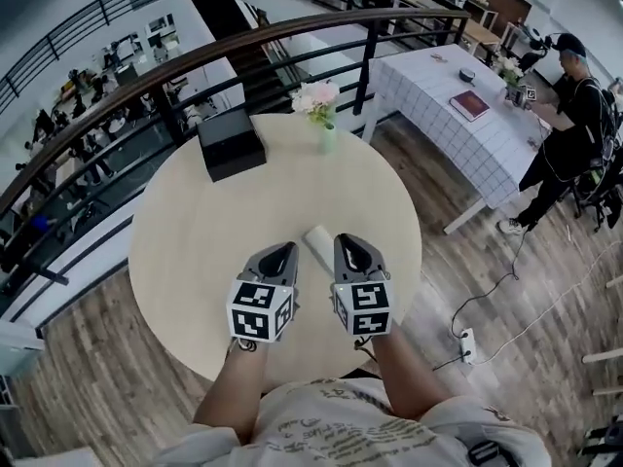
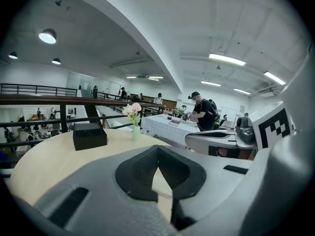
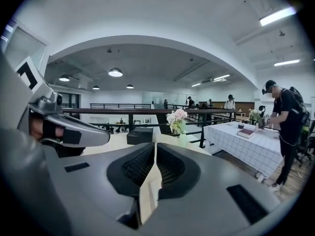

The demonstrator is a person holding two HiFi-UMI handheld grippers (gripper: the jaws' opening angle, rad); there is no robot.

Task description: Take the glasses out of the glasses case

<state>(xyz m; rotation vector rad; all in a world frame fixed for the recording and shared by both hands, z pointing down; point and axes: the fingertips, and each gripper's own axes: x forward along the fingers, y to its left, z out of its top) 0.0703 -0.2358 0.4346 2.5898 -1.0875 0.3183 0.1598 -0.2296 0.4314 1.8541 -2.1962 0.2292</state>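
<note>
A small white oblong case (image 1: 316, 239) lies on the round beige table (image 1: 195, 251), just ahead of and between my two grippers. My left gripper (image 1: 288, 247) hovers to its left with the jaws together and nothing in them. To the case's right is my right gripper (image 1: 347, 240), also shut and empty. In the left gripper view the left gripper (image 2: 158, 151) has its tips meeting over bare tabletop. The right gripper view shows the right gripper (image 3: 154, 149) closed the same way. Neither gripper view shows the case. No glasses are visible.
A black box (image 1: 232, 142) and a vase of pink flowers (image 1: 321, 115) stand at the table's far side. A dark railing (image 1: 146, 76) curves behind it. To the right, a person stands at a checked-cloth table (image 1: 458, 95). A power strip (image 1: 467, 343) lies on the floor.
</note>
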